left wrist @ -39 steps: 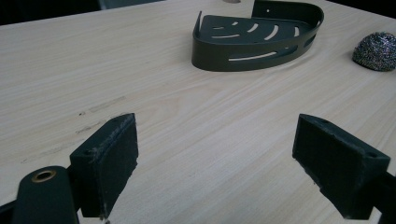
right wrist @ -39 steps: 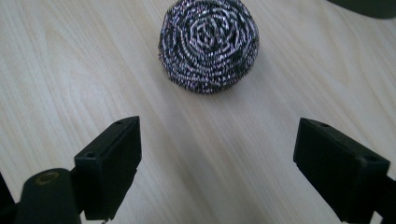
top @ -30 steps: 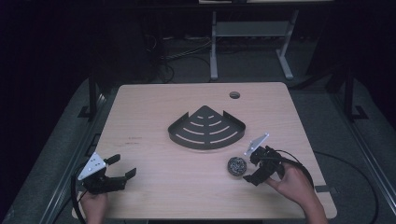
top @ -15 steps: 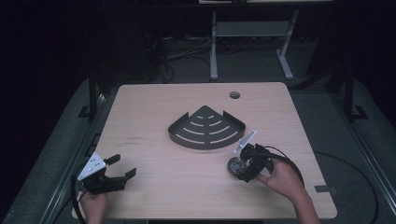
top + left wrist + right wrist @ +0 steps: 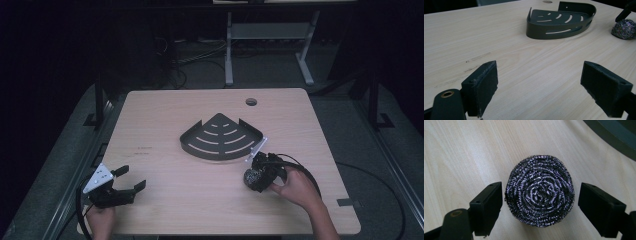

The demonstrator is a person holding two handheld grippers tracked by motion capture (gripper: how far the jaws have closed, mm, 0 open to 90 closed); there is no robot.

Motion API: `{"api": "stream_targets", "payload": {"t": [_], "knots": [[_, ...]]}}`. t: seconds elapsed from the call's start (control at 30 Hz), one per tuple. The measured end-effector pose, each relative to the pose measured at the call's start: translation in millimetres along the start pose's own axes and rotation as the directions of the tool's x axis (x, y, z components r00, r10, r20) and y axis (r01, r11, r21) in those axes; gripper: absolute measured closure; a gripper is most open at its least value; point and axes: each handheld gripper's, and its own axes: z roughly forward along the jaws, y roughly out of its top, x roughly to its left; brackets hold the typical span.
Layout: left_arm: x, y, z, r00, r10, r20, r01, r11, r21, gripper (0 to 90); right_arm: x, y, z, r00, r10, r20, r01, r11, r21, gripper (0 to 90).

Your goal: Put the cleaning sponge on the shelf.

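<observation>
Evidently poised to grip, the right gripper (image 5: 539, 202) straddles the steel scourer (image 5: 540, 191) with jaws spread, at five o'clock from the corner rack (image 5: 221, 137), while the left gripper (image 5: 125, 182) idles agape at seven o'clock.

Wooden table (image 5: 165, 125) with shelf (image 5: 220, 136), scourer (image 5: 252, 177)

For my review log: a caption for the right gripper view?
Open right gripper straddling a steel wool scourer on the wooden table.
</observation>
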Motion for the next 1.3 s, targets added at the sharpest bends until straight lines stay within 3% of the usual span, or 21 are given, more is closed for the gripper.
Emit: {"api": "stream_targets", "payload": {"t": [0.67,1.03,1.3], "knots": [[-0.2,-0.1,-0.5,1.0000,-0.003,0.001,0.003,1.0000,-0.004,13.7,-1.2,1.9,4.9,0.9996,-0.023,-0.016,0.023,1.000,0.007,32.5],[-0.6,0.1,-0.5,1.0000,-0.003,0.000,0.003,1.0000,-0.003,13.7,-4.1,11.3,-12.7,0.9989,-0.043,-0.019,0.042,0.999,-0.030,32.7],[0.1,0.0,-1.0,1.0000,-0.008,-0.001,0.008,1.0000,-0.005,13.7,-8.5,24.0,-23.6,0.9979,-0.064,-0.013,0.063,0.998,-0.027,32.7]]}}
